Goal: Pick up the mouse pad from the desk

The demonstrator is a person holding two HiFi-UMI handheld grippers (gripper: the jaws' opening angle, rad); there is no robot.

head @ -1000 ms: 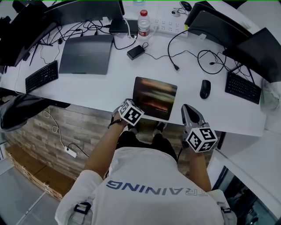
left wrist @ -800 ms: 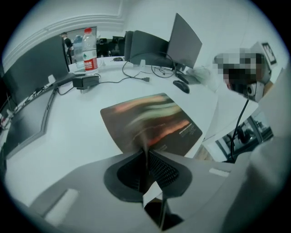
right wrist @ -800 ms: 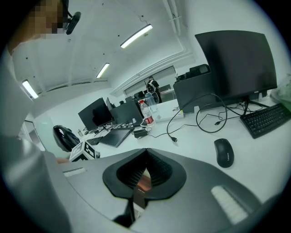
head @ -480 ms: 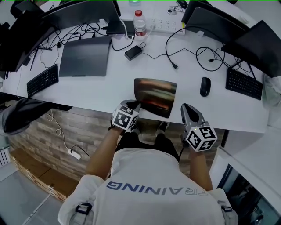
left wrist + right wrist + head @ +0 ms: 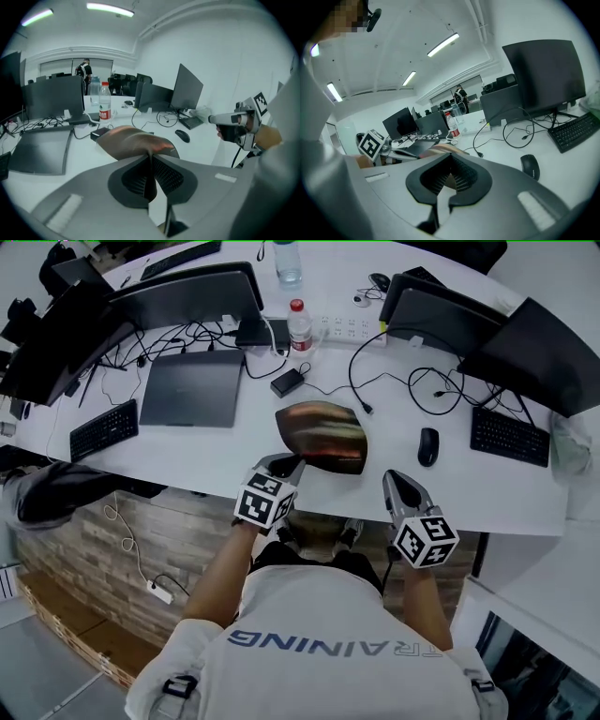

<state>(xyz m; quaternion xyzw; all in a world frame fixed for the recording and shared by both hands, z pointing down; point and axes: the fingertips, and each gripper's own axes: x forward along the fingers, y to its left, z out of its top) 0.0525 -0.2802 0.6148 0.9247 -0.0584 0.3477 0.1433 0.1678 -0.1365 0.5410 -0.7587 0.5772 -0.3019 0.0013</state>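
The dark mouse pad with a reddish sheen hangs bent above the white desk, its near edge raised. My left gripper is shut on the pad's near left corner; its jaws have just been closing with the pad between them. In the left gripper view the pad curls up from the closed tips of the left gripper. My right gripper hovers at the desk's front edge, right of the pad, shut and empty. The right gripper view shows that gripper with its jaws together and the pad just behind them.
A black mouse lies right of the pad. A closed laptop, a keyboard and a power brick sit to the left; a second keyboard is at the right. A bottle, cables and monitors fill the back.
The left gripper has risen with the pad's near corner, and the pad has come up off the desk and bent. The right gripper has hardly moved.
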